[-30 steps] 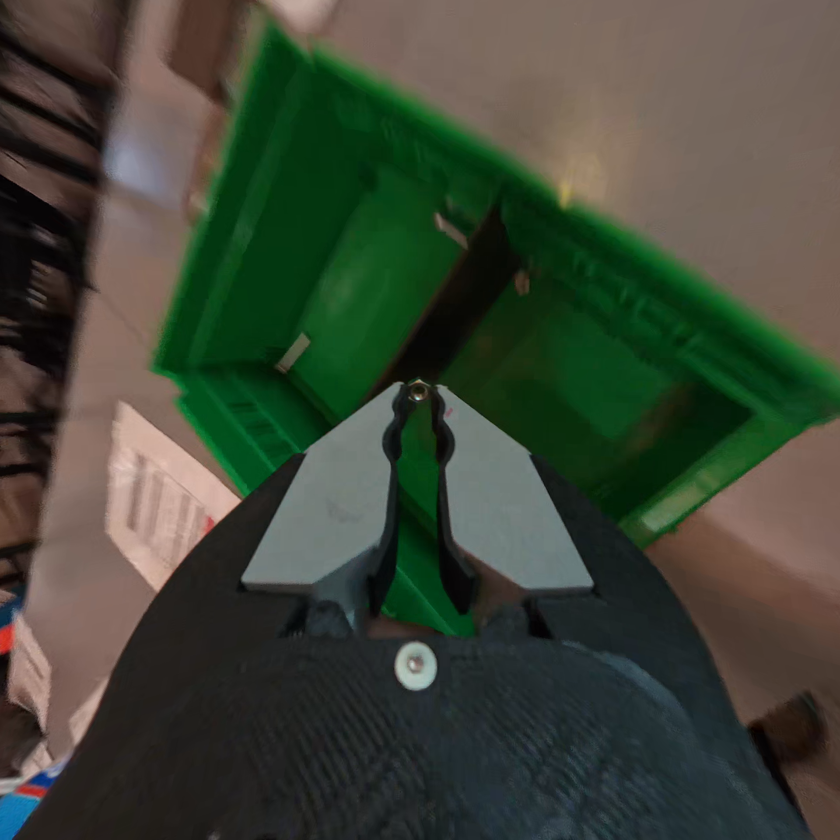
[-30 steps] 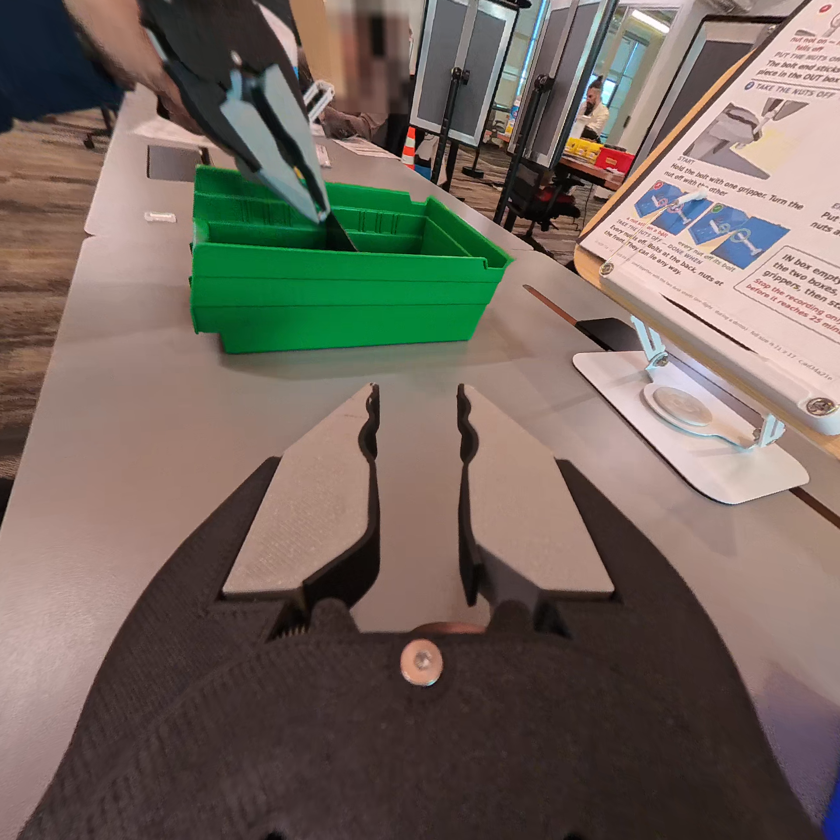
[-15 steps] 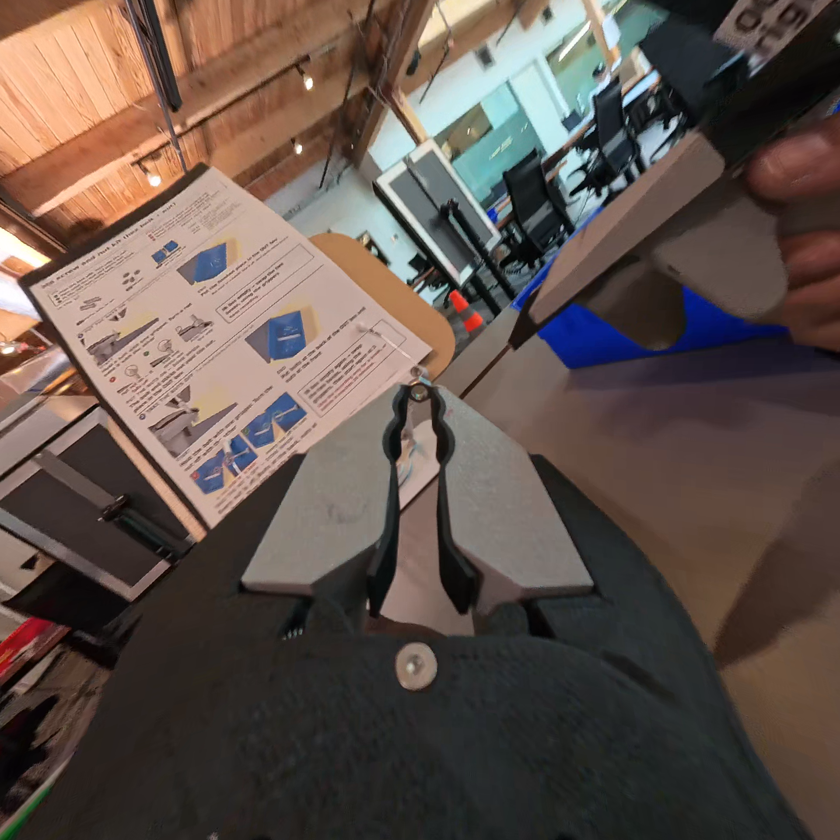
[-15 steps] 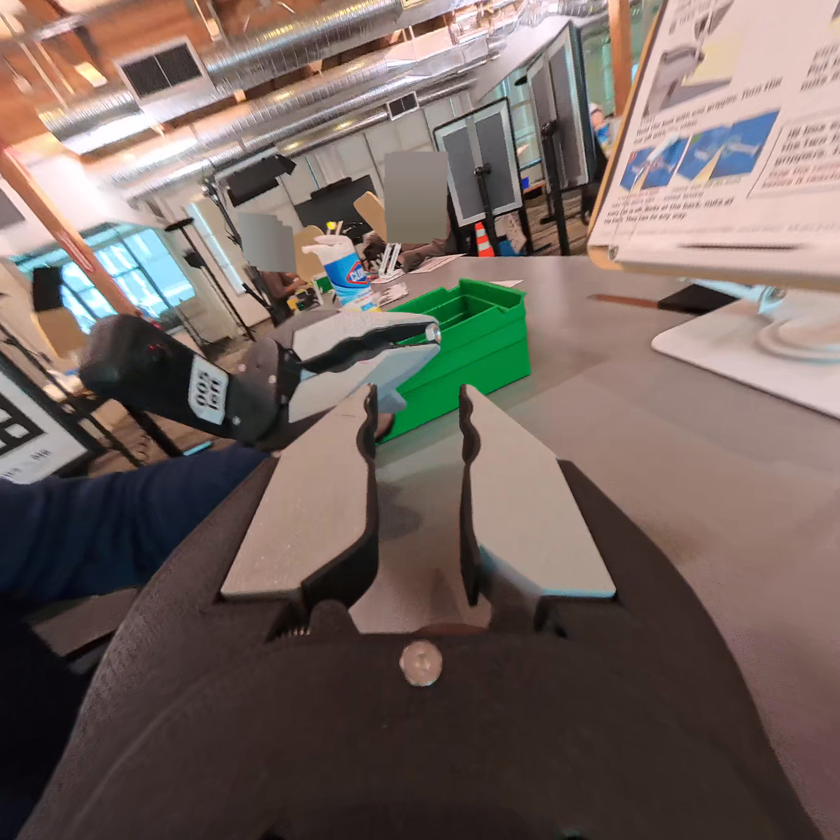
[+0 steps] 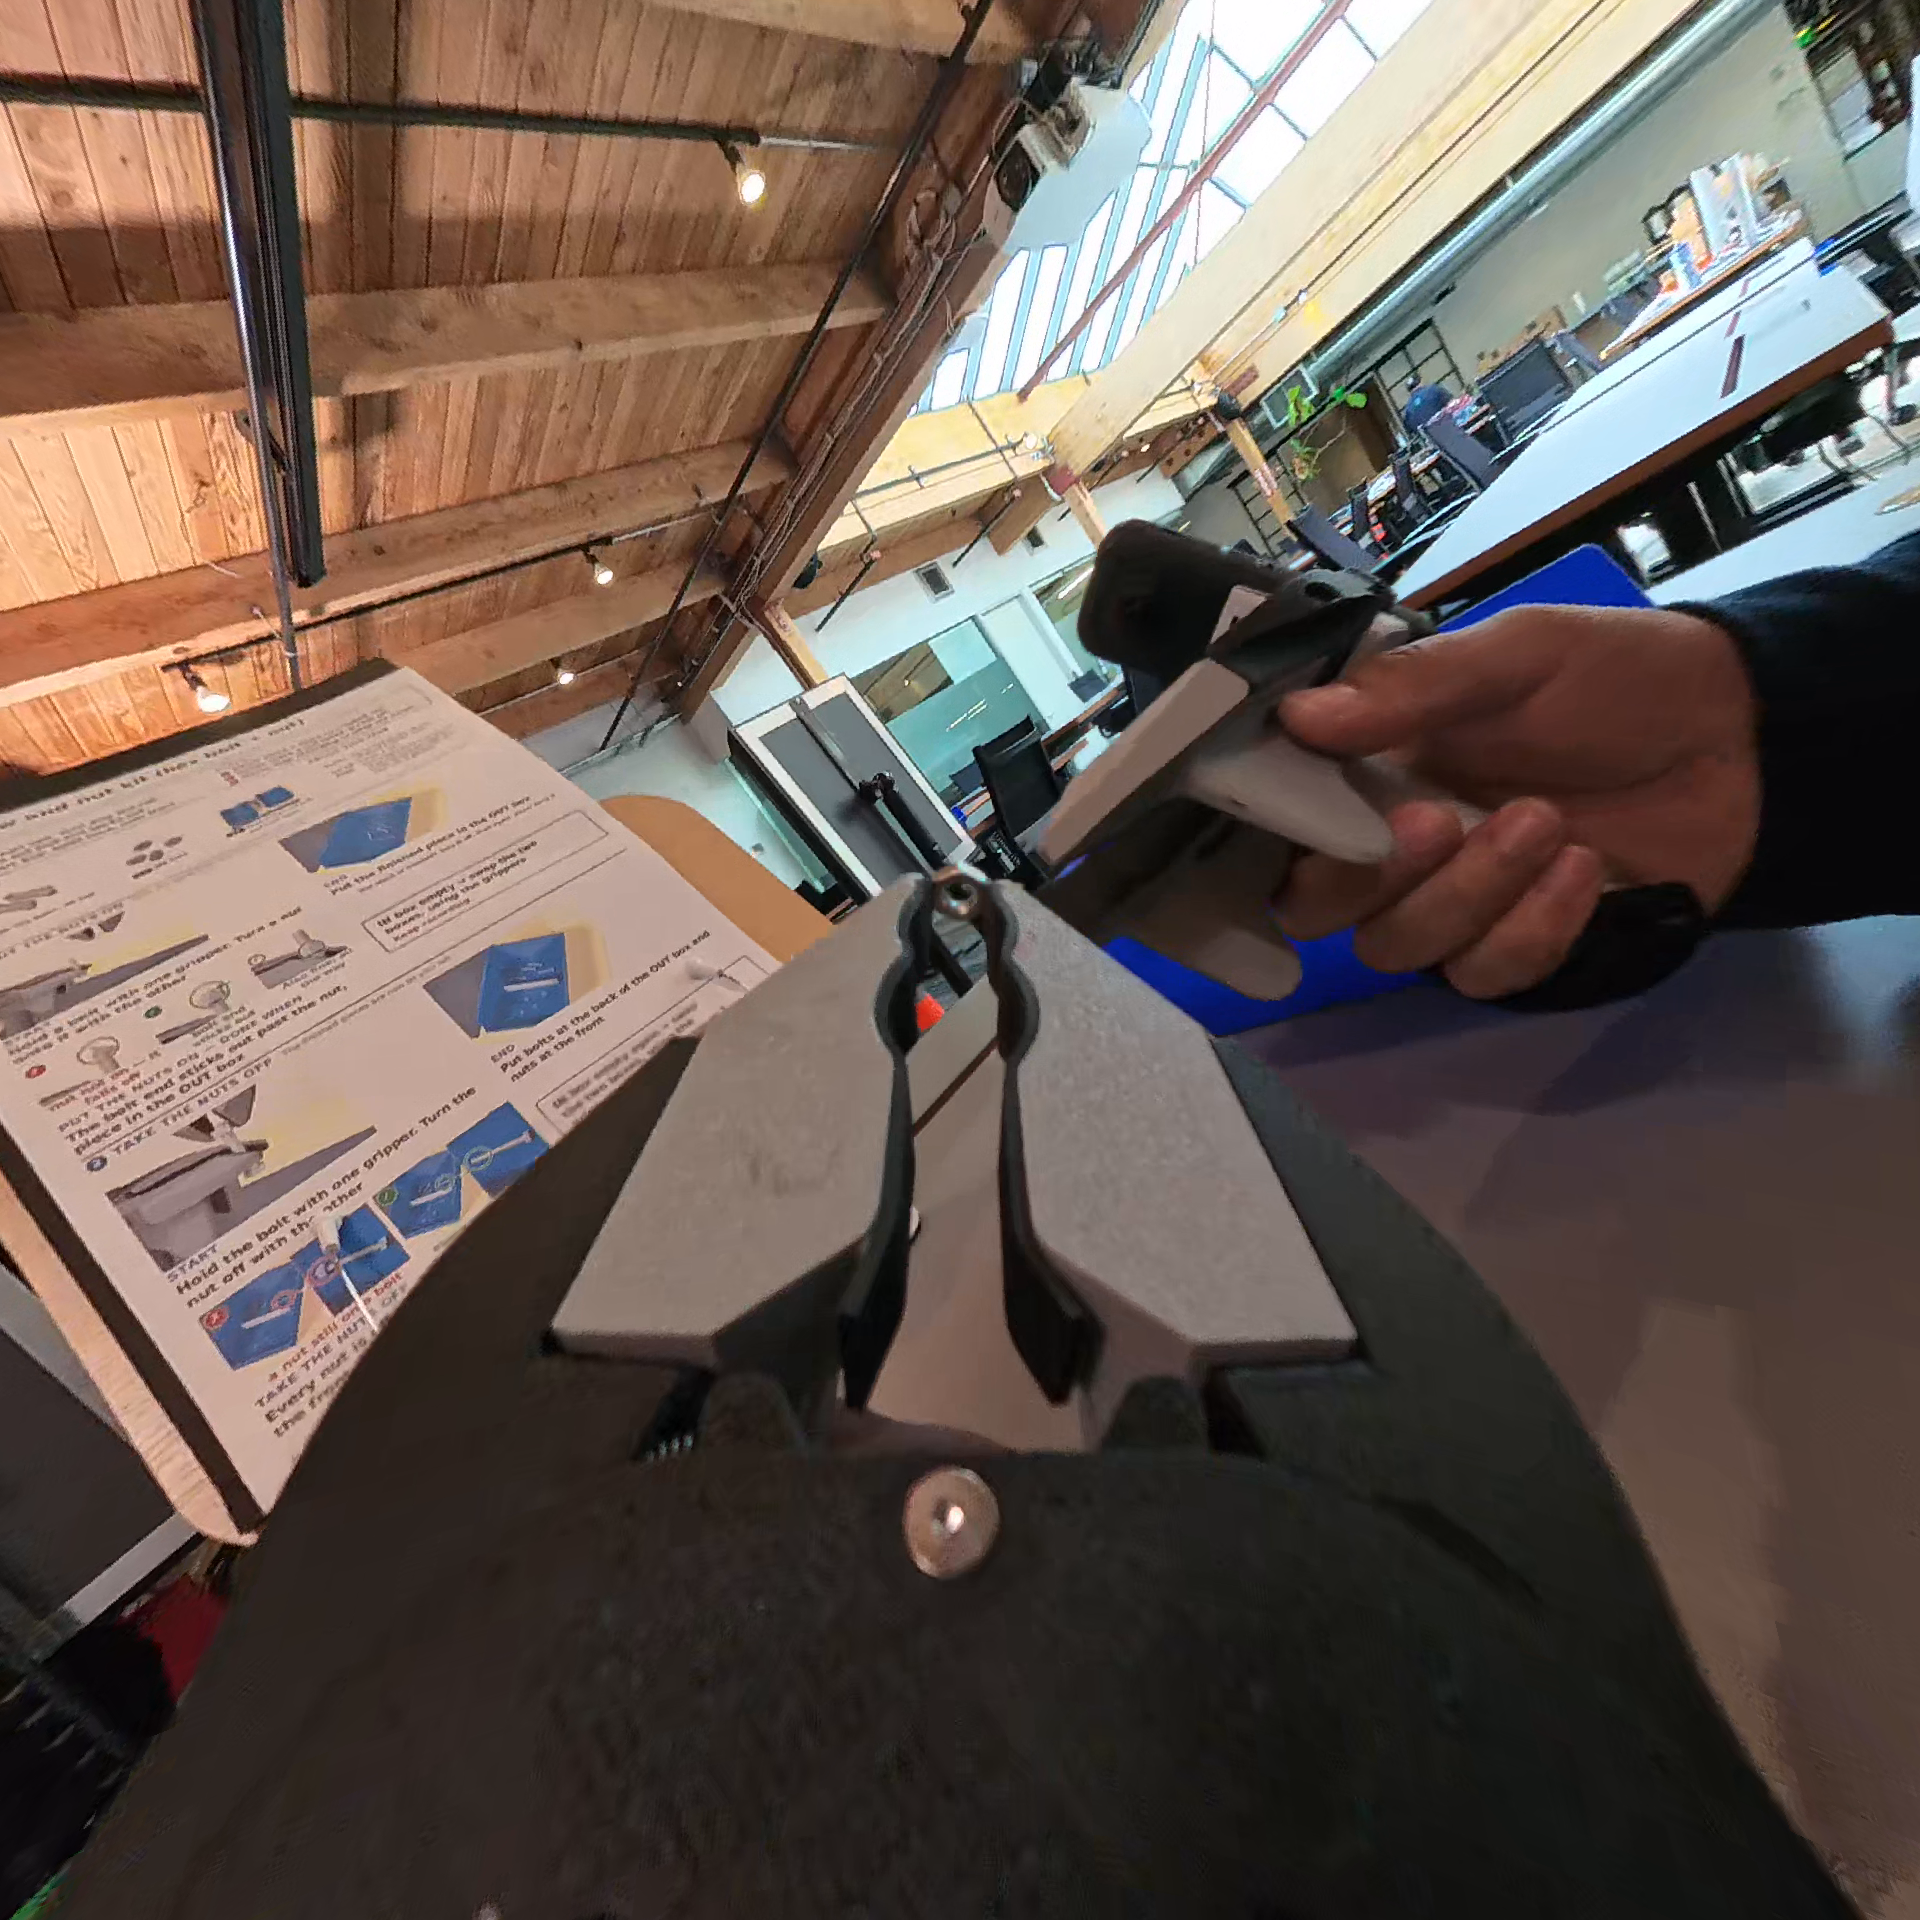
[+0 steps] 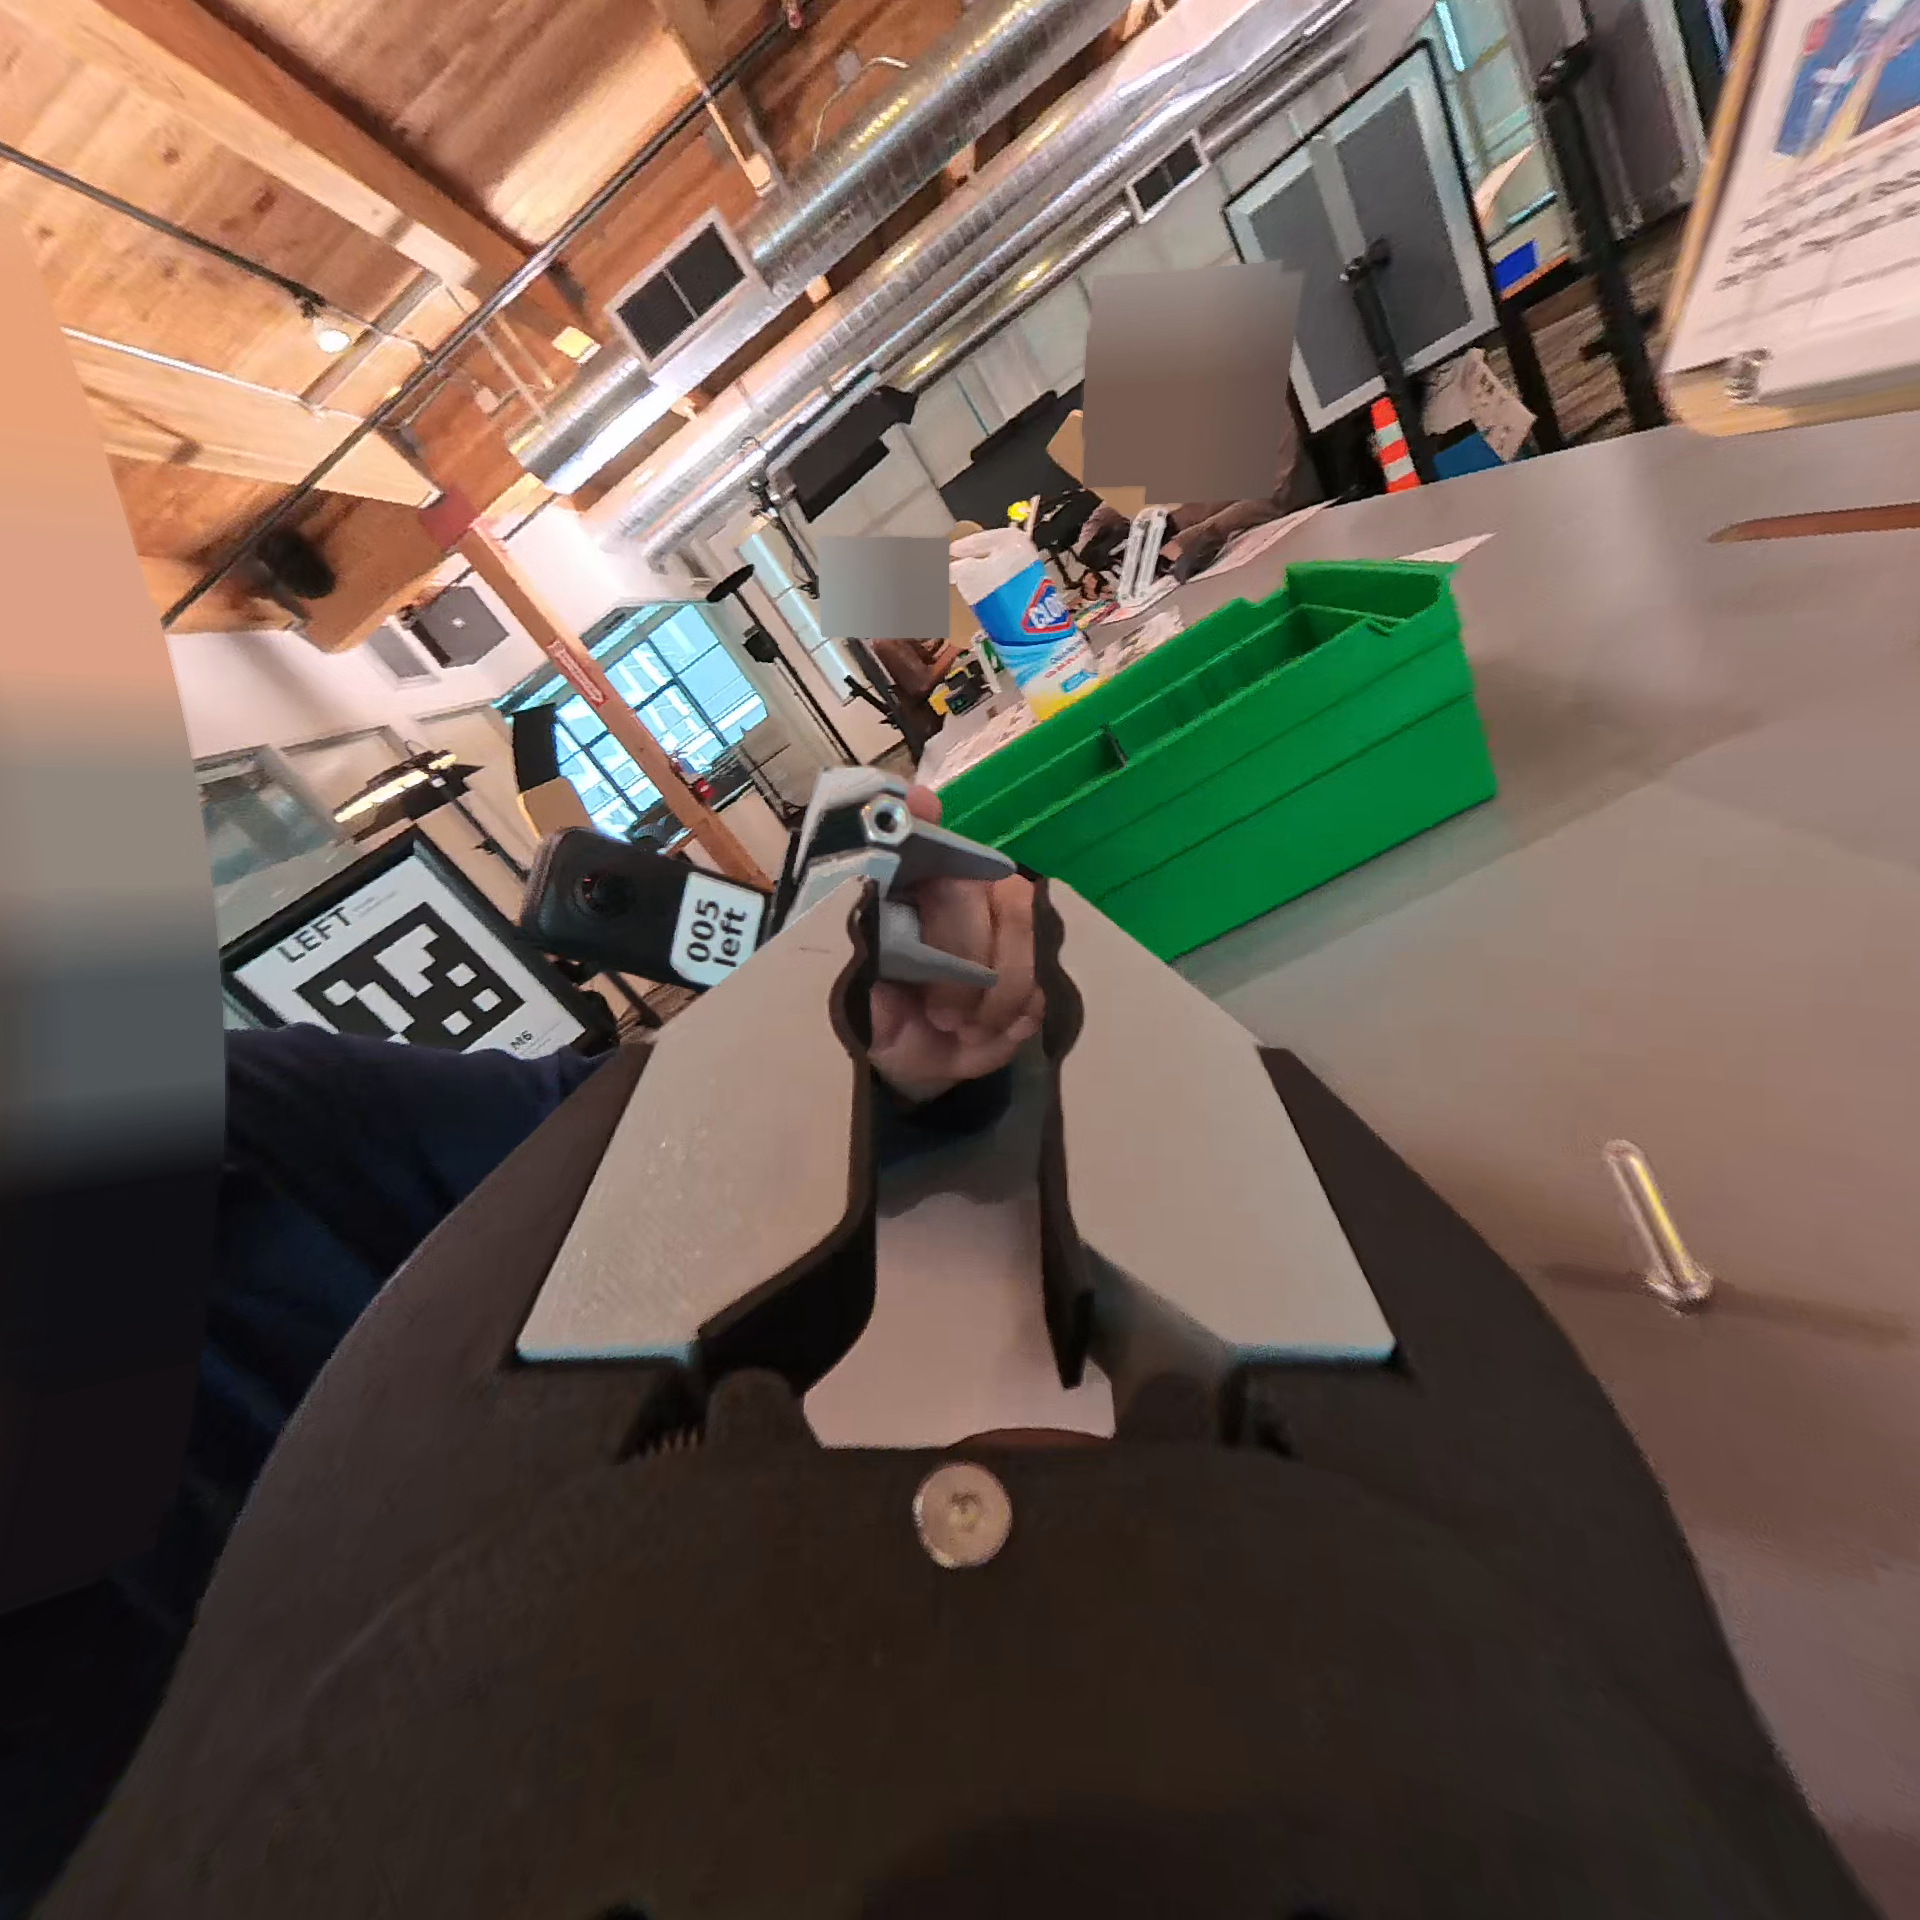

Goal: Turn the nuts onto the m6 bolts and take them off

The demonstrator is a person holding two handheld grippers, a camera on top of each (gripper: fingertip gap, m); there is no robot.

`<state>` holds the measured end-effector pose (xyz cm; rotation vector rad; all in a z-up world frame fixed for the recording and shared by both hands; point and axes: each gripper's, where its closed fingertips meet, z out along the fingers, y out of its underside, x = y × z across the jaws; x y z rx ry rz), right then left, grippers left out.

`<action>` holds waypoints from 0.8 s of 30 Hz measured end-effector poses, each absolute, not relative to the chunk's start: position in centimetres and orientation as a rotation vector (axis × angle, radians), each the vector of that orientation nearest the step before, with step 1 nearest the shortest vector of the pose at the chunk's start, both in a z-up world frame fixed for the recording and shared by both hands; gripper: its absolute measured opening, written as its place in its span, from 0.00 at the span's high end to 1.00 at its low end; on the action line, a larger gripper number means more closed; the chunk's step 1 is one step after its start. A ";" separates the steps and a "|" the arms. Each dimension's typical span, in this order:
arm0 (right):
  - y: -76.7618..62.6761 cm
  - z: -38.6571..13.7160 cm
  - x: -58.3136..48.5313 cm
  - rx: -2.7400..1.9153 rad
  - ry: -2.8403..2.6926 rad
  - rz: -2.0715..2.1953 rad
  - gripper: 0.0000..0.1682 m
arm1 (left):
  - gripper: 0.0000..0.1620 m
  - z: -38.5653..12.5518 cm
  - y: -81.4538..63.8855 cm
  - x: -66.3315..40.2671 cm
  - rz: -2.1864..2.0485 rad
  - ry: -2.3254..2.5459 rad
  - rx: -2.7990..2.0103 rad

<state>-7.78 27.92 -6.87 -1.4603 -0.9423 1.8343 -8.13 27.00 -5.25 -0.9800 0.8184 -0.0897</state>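
Fingers of my left gripper (image 5: 958,906) are pinched narrow on a small silver nut (image 5: 957,904) right at their tips, its threaded hole facing outward. Those of my right gripper (image 6: 948,935) stand apart with nothing between them.

Taking the nut as my landmark: from the right wrist view it sits just beyond my right fingertips (image 6: 1044,914), slightly above and to the left of the gap, held up in the air over the desk (image 6: 1662,831). Nearer than the nut and off to its right, a bolt (image 6: 1652,1231) lies alone on the desk, well apart from both grippers. Farther back than the nut, to its right, stands the green bin (image 6: 1299,748), with a white wipes tub (image 6: 1023,644) behind it. To the nut's left in the left wrist view, an instruction board (image 5: 312,987) leans upright.

My judgement is that the nut is ready, but the bolt is not yet picked up, so my right gripper has to fetch it before any threading starts. The risk is the thin grip: the nut is held only at the very tips, so a knock from the other gripper or a skewed bolt end could twist it out or cross the thread. The bolt, lying flat, may roll away under a careless pinch.
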 end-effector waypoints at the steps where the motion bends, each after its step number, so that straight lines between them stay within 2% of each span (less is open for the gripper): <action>1: 27.5 -6.5 -7.7 -1.436 -0.955 1.853 0.85 | 0.96 -5.2 26.7 -8.0 -0.093 0.822 -0.971; 15: 24.2 -4.7 -7.3 -1.269 -1.028 2.146 0.92 | 0.96 -5.0 24.5 -6.4 -0.254 0.845 -0.929; 24: 24.1 -5.2 -7.5 -1.298 -1.040 2.114 0.96 | 0.96 -5.2 24.6 -6.2 -0.256 0.850 -0.935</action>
